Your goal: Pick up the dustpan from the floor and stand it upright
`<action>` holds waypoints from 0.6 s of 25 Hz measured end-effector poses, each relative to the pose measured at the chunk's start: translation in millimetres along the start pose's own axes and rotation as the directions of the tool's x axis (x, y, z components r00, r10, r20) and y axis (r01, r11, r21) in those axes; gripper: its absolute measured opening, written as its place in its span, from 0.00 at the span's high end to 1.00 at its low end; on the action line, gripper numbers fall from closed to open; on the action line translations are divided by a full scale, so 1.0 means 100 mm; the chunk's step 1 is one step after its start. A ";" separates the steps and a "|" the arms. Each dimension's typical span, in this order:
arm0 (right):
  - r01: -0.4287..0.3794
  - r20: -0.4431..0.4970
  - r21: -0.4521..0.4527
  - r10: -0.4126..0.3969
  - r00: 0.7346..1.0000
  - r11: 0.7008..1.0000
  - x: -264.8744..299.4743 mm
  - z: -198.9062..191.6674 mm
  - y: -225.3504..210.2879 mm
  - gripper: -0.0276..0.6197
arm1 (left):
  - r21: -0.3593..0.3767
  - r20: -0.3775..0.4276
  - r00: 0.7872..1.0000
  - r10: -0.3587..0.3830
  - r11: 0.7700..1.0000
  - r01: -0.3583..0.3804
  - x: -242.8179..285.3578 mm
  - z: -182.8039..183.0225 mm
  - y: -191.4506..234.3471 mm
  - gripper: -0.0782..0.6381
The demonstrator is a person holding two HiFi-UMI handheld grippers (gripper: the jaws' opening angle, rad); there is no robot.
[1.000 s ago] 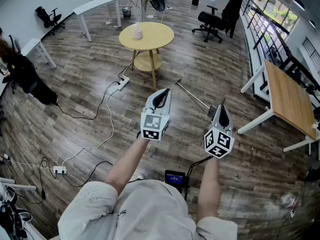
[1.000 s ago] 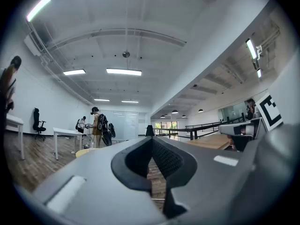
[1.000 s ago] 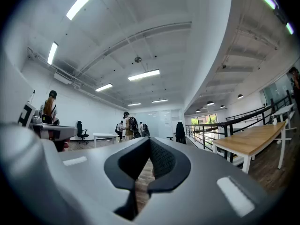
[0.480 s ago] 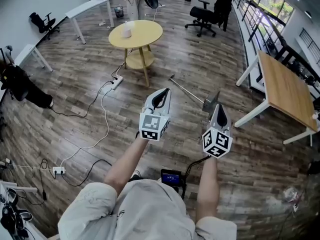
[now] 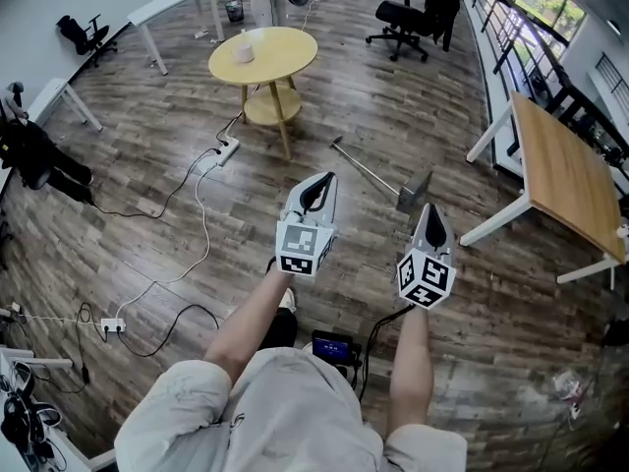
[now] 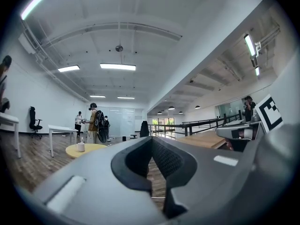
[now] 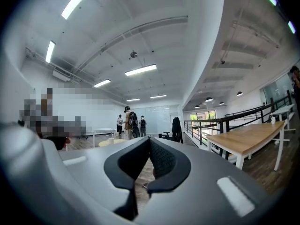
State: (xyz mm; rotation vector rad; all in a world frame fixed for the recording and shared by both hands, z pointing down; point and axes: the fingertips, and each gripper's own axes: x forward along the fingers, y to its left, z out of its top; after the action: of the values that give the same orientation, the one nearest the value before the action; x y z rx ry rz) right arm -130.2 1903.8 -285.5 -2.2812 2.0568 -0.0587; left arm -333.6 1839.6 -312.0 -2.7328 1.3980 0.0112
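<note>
**Reference landmark.** The round yellow table [image 5: 263, 52] stands on the wood plank floor [image 5: 147, 214]. It carries a small white object [image 5: 246, 53] on its top.

**Dustpan.** The dustpan [image 5: 413, 195] lies flat on the floor. In the head view it is to the right of the round yellow table, on the person's side of it. Its long thin handle runs along the planks, with the free end pointing back toward the table's legs. The grey pan is the end farther from the table. Nothing touches the dustpan.

**Left hand-held gripper.** The left hand-held gripper [image 5: 315, 187] is held in the air on the person's side of the table, clear of the dustpan. In the left gripper view its jaw tips meet. Nothing is between them, and only floor shows through the notch under the tips.

**Right hand-held gripper.** The right hand-held gripper [image 5: 433, 216] is held beside the left one, farther to the right of the table. In the head view its tip is near the pan end of the dustpan but apart from it. In the right gripper view its jaws are closed and hold nothing.

**Surroundings.**
- A white power strip [image 5: 224, 152] with a white cable lies on the floor just beside the table's legs, on the left.
- A black office chair [image 5: 403, 18] stands beyond the table, to its right.
- A rectangular wooden worktop [image 5: 565, 180] on white legs stands well to the right of the table, past the dustpan.
- In the left gripper view, several people [image 6: 96, 123] stand behind the table.
</note>
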 end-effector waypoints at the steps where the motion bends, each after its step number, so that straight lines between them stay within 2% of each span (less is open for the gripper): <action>1: -0.002 -0.004 -0.013 0.002 1.000 1.000 0.16 -0.02 0.01 0.95 | 0.006 0.003 1.000 0.003 1.000 -0.003 0.14 -0.03 0.09 0.87; 4: 0.001 -0.008 -0.037 -0.002 1.000 0.999 0.72 -0.06 0.19 0.95 | -0.005 0.009 1.000 -0.001 1.000 0.001 0.55 -0.12 0.52 0.87; 8: 0.016 -0.031 -0.041 -0.017 0.999 0.999 1.86 -0.21 0.58 0.95 | -0.012 0.037 0.999 -0.026 1.000 0.026 1.32 -0.25 1.43 0.87; 10: 0.029 -0.041 -0.038 -0.030 0.999 0.999 2.61 -0.27 0.85 0.95 | -0.002 0.048 0.998 -0.034 0.999 0.034 1.83 -0.31 2.06 0.87; 15: 0.023 -0.043 -0.049 -0.026 0.999 0.999 4.93 -0.34 1.83 0.95 | -0.006 0.057 0.998 -0.023 1.000 0.024 3.35 -0.47 4.04 0.87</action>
State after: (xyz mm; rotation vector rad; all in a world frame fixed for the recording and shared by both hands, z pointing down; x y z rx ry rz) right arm -262.6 1394.1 -274.4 -2.3545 2.0739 -0.0614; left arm -466.3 1329.8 -302.4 -2.7312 1.3540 0.0922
